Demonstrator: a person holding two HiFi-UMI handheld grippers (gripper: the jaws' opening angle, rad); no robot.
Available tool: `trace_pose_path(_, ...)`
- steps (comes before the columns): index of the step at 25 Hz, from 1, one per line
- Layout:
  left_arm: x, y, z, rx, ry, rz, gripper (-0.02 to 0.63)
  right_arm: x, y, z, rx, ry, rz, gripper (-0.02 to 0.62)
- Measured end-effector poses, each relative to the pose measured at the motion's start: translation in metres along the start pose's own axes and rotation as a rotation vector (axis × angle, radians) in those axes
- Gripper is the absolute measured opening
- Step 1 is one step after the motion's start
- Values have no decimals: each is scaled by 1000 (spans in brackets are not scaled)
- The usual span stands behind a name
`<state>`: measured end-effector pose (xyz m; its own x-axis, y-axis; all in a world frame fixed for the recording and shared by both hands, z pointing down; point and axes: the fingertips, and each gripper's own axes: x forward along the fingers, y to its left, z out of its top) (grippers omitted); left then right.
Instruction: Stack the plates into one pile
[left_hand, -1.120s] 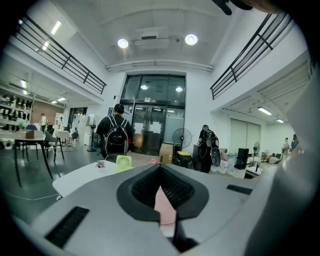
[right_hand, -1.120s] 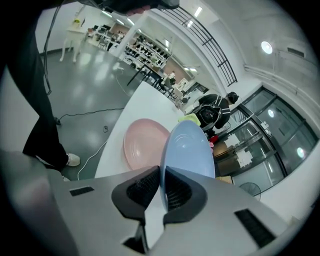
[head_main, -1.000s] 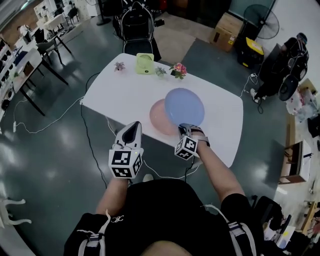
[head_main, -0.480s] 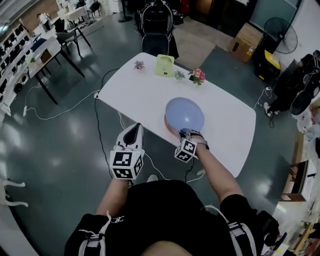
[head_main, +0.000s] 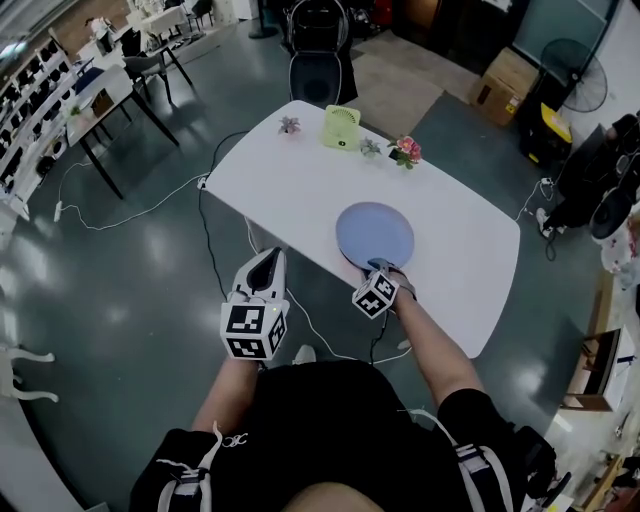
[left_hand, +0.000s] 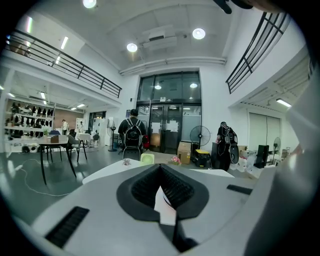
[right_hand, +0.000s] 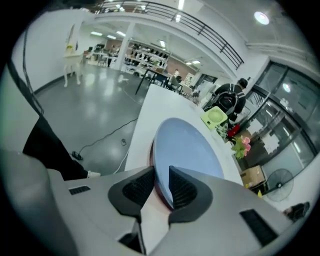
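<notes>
The right gripper (head_main: 379, 267) (right_hand: 161, 176) points steeply down at the near rim of the blue plate (head_main: 374, 231) (right_hand: 186, 144). Its jaws have just been opening and now stand part open, with the rim in the gap between the pads, which no longer clamp it. The blue plate lies on top of the pink plate (right_hand: 152, 153) as one pile. Only a thin reddish edge of the pink one shows under its left side in the right gripper view.

The pile sits on the white table (head_main: 462, 262) (right_hand: 150, 107), close to the edge nearest the person. At the far edge stand a green fan (head_main: 341, 128) (right_hand: 215, 117) and a pot of pink flowers (head_main: 406, 150) (right_hand: 242, 145), well apart from the plates.

The left gripper (head_main: 267, 254) (left_hand: 160, 169) hovers over the floor, off the table's near-left edge and well apart from the pile. It points nearly level, and its jaws are closed together with nothing between them.
</notes>
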<state>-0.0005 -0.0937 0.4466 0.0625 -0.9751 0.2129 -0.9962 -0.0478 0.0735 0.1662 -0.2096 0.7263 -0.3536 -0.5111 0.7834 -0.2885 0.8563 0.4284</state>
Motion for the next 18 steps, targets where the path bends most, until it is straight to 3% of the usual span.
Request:
trace_pose_path(5, 0, -6, -4, -1, 6, -14, 11, -6, -1, -2, 212, -52, 98, 148)
trace_pose_path(9, 6, -15, -4, 9, 7, -55, 11, -29, -18, 13, 432, -188, 102, 150)
trace_pose_path(12, 14, -24, 2, 12, -4, -92, 11, -69, -55, 31, 604, -368, -15, 118)
trace_pose_path(14, 21, -30, 8, 15, -14, -117, 11, -109, -85, 46, 690, -516, -139, 34)
trace_pose_path(18, 34, -49, 13, 15, -25, -175, 12, -188, -127, 66, 756, -731, -333, 15)
